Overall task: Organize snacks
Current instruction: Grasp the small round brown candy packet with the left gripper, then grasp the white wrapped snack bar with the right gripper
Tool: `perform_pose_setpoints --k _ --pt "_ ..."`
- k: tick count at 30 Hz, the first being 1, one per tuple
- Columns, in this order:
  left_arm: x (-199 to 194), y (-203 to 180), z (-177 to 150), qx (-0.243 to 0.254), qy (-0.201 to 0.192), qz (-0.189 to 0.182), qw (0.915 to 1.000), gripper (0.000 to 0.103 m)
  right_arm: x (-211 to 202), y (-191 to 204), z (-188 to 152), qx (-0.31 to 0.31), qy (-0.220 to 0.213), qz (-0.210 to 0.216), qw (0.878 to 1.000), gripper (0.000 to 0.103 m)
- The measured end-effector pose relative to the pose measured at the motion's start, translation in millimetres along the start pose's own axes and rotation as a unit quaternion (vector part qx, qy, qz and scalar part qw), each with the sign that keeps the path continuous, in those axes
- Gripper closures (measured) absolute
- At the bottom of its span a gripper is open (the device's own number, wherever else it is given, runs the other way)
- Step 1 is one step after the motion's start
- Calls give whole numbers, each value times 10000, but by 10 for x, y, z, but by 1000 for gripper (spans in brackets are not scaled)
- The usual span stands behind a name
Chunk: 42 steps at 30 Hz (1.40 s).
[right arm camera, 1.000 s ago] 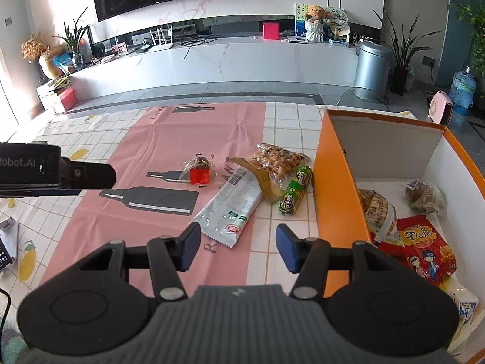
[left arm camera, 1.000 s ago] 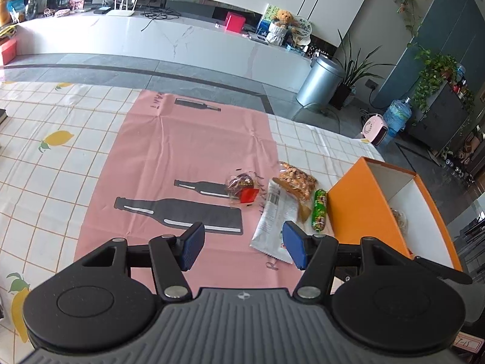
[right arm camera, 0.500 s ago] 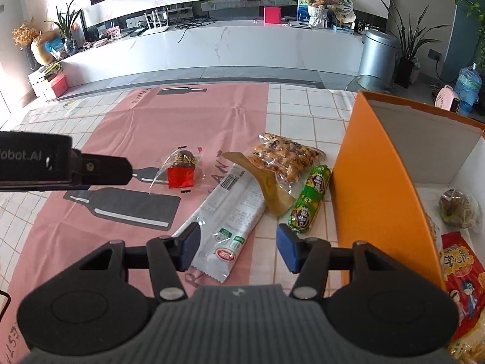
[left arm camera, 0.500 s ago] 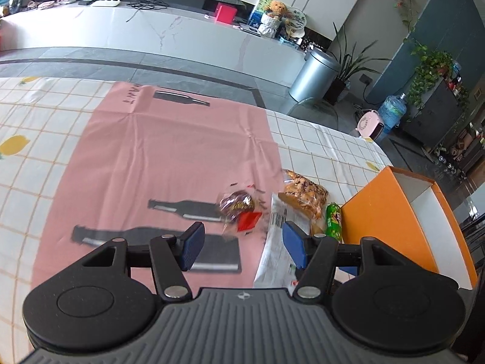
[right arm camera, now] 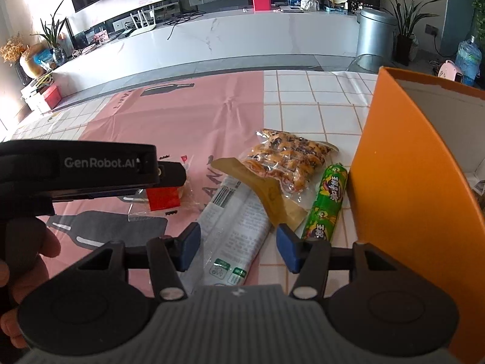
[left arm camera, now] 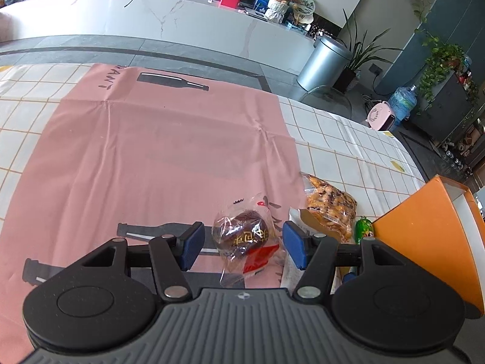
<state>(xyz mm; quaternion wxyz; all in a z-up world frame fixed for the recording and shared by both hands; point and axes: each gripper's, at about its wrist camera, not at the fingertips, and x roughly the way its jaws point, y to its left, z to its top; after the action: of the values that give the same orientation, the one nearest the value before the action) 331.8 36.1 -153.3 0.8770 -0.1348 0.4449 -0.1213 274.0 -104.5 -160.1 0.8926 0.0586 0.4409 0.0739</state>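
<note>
Crinkled clear plastic wraps the nearest of four loose snacks on the table: a small round dark-brown cake in a see-through packet with a red label (left arm camera: 247, 242), lying on the pink cloth printed with grey bottles (left arm camera: 157, 151). Beside it to the right lie one long white foil-wrapped bar with green marks (right arm camera: 235, 227), one clear bag of golden-brown fried pieces with a tan header strip (right arm camera: 285, 159), and one green sausage-shaped stick with bright lettering (right arm camera: 329, 203), which sits just beside the wall of the single orange cardboard box with a white inside (right arm camera: 403, 176). The tan strip of the bag overlaps the white bar. Two grippers are in view. The left gripper (left arm camera: 242, 244) has its blue-padded fingers spread wide on either side of the cake packet, the pads apart from the wrapper, grasping nothing. The right gripper (right arm camera: 236, 244) likewise stands released, its blue pads flanking the near end of the white bar without pressing it. Under the pink cloth, one white tablecloth with an orange grid (right arm camera: 315, 100) covers the table.
</note>
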Motion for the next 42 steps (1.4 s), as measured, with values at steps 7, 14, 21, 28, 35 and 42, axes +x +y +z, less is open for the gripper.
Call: perform_pose_setpoints --k 7,14,21,28,35,42 --pt "-53 75 -9 -17 24 -22 10000 58 42 15 16 151 50 48 9999 39" --pt "-384 276 -191 -301 162 262 9991 60 121 133 12 170 197 -164 9995 30" --pt "-649 451 -417 -581 316 369 9971 60 106 430 -129 -367 131 -491 9980 38" --pt "-848 465 -617 -615 484 202 9967 60 -66 587 -352 -944 252 -210 9950 41" --pt "-928 494 -802 -628 462 68 9969 60 -350 626 -666 -1726 387 157 9841 41" --pt "-943 474 -878 -605 304 3 9977 60 -559 515 -849 -1312 179 185 9910 35"
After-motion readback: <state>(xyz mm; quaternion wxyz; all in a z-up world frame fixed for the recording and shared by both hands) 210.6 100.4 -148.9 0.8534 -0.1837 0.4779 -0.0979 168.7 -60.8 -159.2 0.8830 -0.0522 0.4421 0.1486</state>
